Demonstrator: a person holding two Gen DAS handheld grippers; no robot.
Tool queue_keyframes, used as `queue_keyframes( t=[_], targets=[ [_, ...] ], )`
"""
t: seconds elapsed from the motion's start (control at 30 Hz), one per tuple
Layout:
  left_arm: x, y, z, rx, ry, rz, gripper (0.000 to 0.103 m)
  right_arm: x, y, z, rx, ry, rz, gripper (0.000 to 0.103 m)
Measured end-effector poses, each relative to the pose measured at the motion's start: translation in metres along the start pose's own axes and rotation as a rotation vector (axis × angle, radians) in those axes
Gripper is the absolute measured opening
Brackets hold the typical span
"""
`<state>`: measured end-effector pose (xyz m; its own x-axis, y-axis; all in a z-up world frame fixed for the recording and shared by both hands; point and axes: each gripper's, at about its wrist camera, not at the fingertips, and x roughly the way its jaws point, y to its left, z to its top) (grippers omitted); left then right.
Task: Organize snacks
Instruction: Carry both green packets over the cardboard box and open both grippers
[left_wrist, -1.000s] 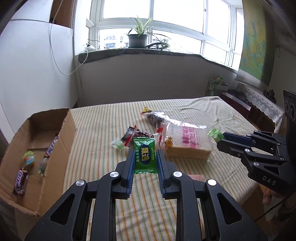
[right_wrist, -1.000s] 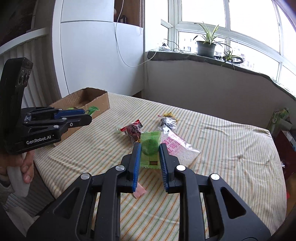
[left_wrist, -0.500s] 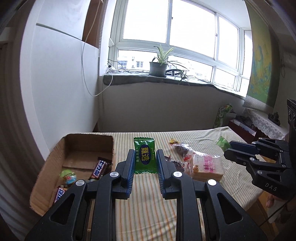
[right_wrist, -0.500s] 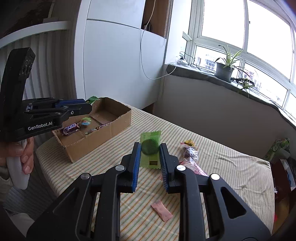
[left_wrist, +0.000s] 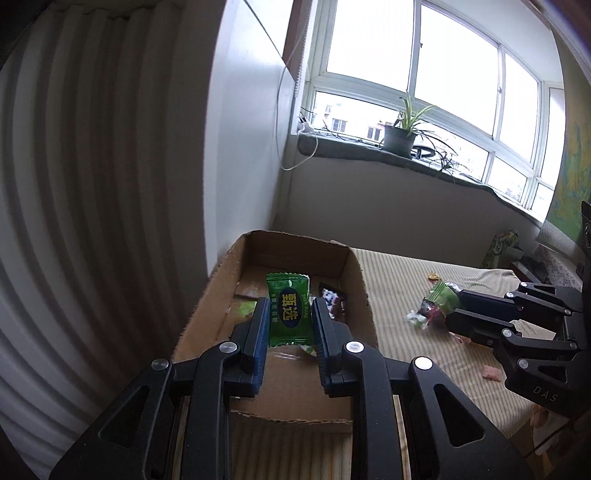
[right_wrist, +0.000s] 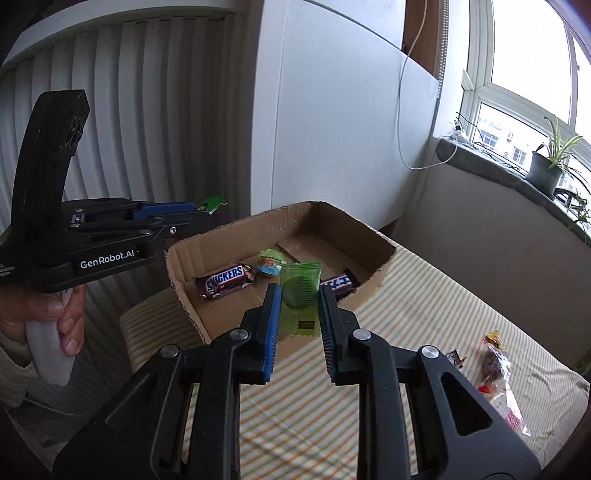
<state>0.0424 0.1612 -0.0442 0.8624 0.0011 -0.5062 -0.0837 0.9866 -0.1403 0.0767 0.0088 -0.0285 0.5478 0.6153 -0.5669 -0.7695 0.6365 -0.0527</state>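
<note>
left gripper (left_wrist: 288, 325) clamps green candy (left_wrist: 289, 309) | right gripper (right_wrist: 297, 314) clamps green packet (right_wrist: 301, 291) | release both low inside box (right_wrist: 373, 242)

Left tool (left_wrist: 288, 320) and right tool (right_wrist: 297, 306), both level, each clamped on a packet.

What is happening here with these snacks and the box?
A person holds a gripper in each hand and is sorting snacks into a cardboard box. The left gripper grips a green candy packet above the box. The right gripper grips a pale green packet near the box's edge. A Snickers bar already lies inside. More snacks lie on the striped cloth.
</note>
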Motion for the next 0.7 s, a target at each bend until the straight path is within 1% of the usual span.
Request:
queue_keyframes(
  t=[0.1,0.23,0.53,0.57,0.6,0.63,0.67,0.7],
  targets=[
    [-0.002,0.016,0.002,-0.021,-0.002,0.027,0.021,0.014,0.011,0.011,-0.017,-0.008,0.032,0.022],
    [-0.001,0.027,0.007,-0.025,-0.008,0.039,0.021,0.027,0.018,0.02,-0.03,-0.012,0.052,0.022],
    [0.019,0.032,0.005,-0.021,0.022,0.039,0.022,0.049,0.017,0.016,-0.026,0.021,0.067,0.022],
    [0.021,0.032,0.005,-0.022,0.025,0.039,0.022,0.051,0.017,0.015,-0.029,0.026,0.065,0.024],
    [0.023,0.032,0.004,-0.023,0.029,0.038,0.022,0.054,0.018,0.014,-0.033,0.035,0.068,0.027],
    [0.024,0.032,0.004,-0.02,0.034,0.037,0.024,0.057,0.019,0.013,-0.037,0.041,0.07,0.041],
    [0.026,0.032,0.003,-0.017,0.041,0.039,0.027,0.059,0.02,0.011,-0.041,0.046,0.067,0.059],
    [0.028,0.032,0.003,-0.014,0.046,0.044,0.045,0.059,0.022,0.009,-0.048,0.048,0.065,0.065]
  ],
)
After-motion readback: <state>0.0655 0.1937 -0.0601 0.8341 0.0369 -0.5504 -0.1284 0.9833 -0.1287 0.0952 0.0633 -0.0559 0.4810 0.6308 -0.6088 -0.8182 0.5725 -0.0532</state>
